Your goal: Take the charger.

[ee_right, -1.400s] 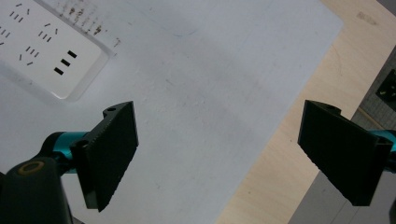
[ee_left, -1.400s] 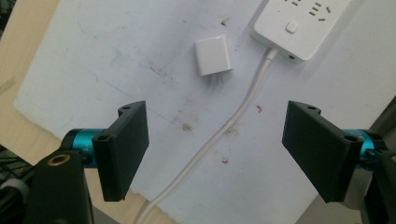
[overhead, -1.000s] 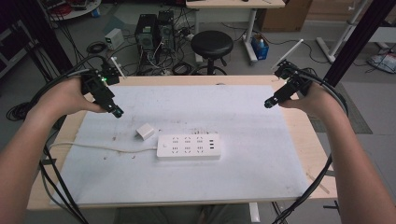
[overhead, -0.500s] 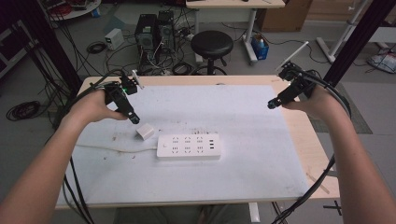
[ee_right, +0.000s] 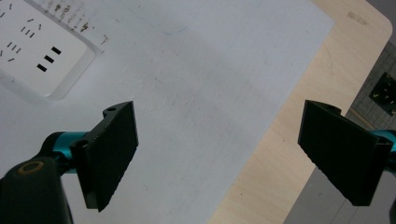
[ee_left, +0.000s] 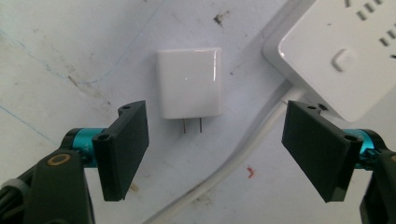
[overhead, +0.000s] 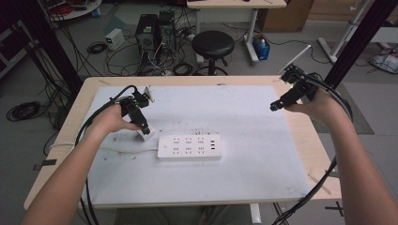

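Your left gripper (ee_left: 215, 154): jaws spread wide, gripping nothing, poised over small white square plug adapter (ee_left: 188, 83). Adapter lies flat on white table mat (overhead: 253, 117), two metal prongs pointing toward your jaws, not touching either. White rectangular power strip (overhead: 189, 147) just beside adapter, its white cord (ee_left: 243, 154) running under your right-hand jaw. Your right gripper (ee_right: 217, 154): jaws also released, empty, held over mat's edge by bare wooden tabletop (ee_right: 299, 112), well apart from strip.
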Motion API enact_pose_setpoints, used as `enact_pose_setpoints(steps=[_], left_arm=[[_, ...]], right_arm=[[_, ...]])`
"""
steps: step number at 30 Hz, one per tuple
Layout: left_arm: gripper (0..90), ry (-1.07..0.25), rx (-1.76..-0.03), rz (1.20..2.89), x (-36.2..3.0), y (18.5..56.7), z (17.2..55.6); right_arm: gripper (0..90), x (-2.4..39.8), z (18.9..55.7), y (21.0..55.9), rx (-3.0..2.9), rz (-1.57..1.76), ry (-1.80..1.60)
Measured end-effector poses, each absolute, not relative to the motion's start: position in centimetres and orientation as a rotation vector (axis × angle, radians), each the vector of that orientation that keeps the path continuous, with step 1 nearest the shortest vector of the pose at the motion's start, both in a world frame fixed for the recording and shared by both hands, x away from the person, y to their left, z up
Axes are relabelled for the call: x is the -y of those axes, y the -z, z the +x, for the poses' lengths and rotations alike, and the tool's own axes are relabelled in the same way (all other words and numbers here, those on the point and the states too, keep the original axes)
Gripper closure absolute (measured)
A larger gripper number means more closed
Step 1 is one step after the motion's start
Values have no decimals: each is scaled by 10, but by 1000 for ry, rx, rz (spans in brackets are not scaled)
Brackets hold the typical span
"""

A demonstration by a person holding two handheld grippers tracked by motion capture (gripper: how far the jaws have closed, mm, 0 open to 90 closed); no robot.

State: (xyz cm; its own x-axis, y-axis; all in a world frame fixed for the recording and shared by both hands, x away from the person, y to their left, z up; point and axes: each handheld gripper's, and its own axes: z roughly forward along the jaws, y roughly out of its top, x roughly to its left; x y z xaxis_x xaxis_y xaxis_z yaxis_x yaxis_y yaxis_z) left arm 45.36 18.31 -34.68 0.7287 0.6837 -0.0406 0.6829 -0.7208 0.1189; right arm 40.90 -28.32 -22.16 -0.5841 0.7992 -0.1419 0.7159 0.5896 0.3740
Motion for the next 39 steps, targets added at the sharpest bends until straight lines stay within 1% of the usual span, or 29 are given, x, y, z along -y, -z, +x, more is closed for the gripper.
enact_pose_setpoints(steps=[1,7,14,15,17,18,23,24,26,28,31,35,36,39], left_arm=[[230,1,-1132,2797,-183,354,455],[231,-2,-1163,2793,-182,368,459],[231,7,-1167,2836,-179,385,462],[251,4,-1180,2832,-179,387,462],[253,-2,-1177,2841,-179,389,464],[270,-10,-1188,2834,-178,392,465],[280,-12,-1184,2855,-177,396,467],[312,-15,-1184,2857,-177,397,467],[320,-13,-1194,2848,-176,399,467],[365,-24,-1194,2859,-175,401,467],[382,-28,-1173,2882,-174,403,468],[396,-39,-1188,2882,-174,403,468],[419,-37,-1192,2878,-174,404,469],[420,-29,-1191,2886,-174,404,469]], right_arm=[[116,284,409,222,-2528,1234,-398],[116,285,409,226,-2526,1244,-399],[116,286,409,228,-2523,1252,-412],[116,286,410,228,-2522,1251,-416],[116,286,410,228,-2522,1251,-417],[117,285,409,229,-2520,1259,-414],[116,286,409,230,-2524,1254,-411],[117,286,409,231,-2525,1251,-418],[116,286,409,231,-2524,1253,-417],[116,287,409,232,-2521,1258,-421],[116,287,410,232,-2525,1253,-424],[116,287,409,233,-2531,1251,-417],[117,287,409,234,-2534,1246,-416],[116,286,409,234,-2531,1259,-422]])
